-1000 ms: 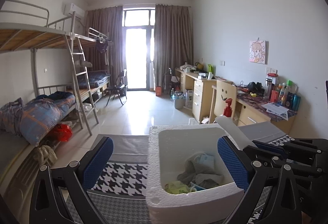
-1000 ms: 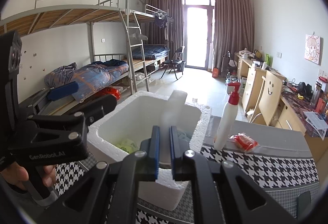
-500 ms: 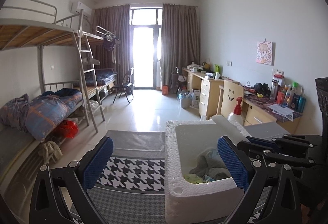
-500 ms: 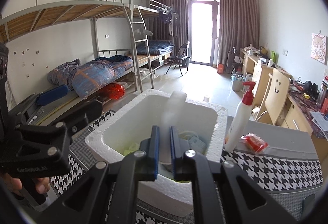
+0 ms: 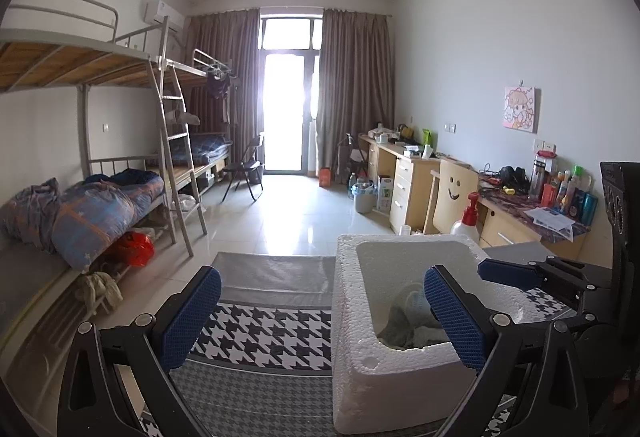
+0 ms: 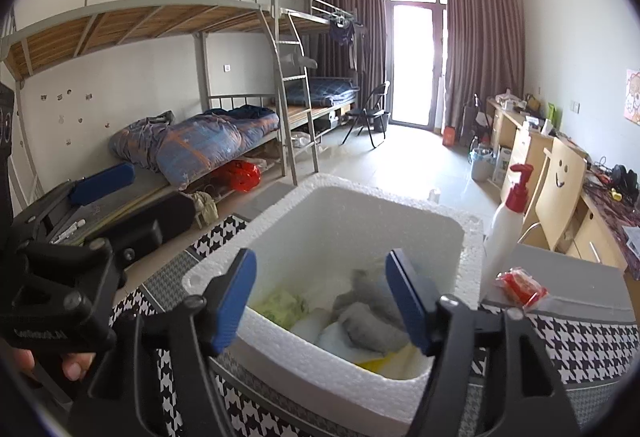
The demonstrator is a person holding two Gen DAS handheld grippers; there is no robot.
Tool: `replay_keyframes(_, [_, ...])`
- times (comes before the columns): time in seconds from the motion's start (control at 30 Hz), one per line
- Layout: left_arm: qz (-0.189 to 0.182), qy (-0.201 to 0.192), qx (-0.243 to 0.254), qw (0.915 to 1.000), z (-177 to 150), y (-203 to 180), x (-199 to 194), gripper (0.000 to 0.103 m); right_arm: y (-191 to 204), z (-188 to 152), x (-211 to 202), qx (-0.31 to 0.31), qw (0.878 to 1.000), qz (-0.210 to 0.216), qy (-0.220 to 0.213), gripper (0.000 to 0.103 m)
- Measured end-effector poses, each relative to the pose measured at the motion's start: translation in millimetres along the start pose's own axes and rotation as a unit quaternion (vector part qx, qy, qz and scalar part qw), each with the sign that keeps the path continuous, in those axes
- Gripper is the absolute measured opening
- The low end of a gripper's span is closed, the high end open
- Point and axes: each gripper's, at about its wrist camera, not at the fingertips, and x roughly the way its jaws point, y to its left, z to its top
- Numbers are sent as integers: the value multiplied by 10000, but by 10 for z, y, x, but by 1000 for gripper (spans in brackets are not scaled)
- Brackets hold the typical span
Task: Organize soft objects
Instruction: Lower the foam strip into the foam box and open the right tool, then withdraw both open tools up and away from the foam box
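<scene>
Dorm-room desk [image 6: 600,341]: white foam box [image 6: 472,233] of soft cloths [image 6: 368,321] lies directly below right gripper [image 6: 324,301], its jaws just opened, empty; left gripper [image 5: 320,321] open, empty.

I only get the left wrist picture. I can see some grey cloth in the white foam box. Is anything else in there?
Observer: Yes. A light green cloth lies next to the grey cloth, low behind the foam box's near wall.
Operator: And that other gripper at my right edge, is it holding something?
Observer: No. The right gripper has just been opening its jaws. They stand apart over the box with nothing pinched between them.
</scene>
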Motion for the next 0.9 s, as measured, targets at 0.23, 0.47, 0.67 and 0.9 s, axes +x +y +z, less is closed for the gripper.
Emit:
replay_keyframes(0.23, [20,-17,32,10000,13,-42,-40,102,-22,1,-54,69,10000,-15,-29,71])
replay_keyframes(0.47, [-34,-69,90,9999,39,-133,-150,102,-84,-23,-252,137,9997,-122,-183,72])
replay_keyframes(0.67, [-83,-147,110,9998,74,-209,-286,102,-177,-46,-411,434,9985,-188,-272,83])
replay_keyframes(0.9, [-115,-209,149,9996,80,-312,-427,102,-217,-117,-595,477,9971,-394,-445,96])
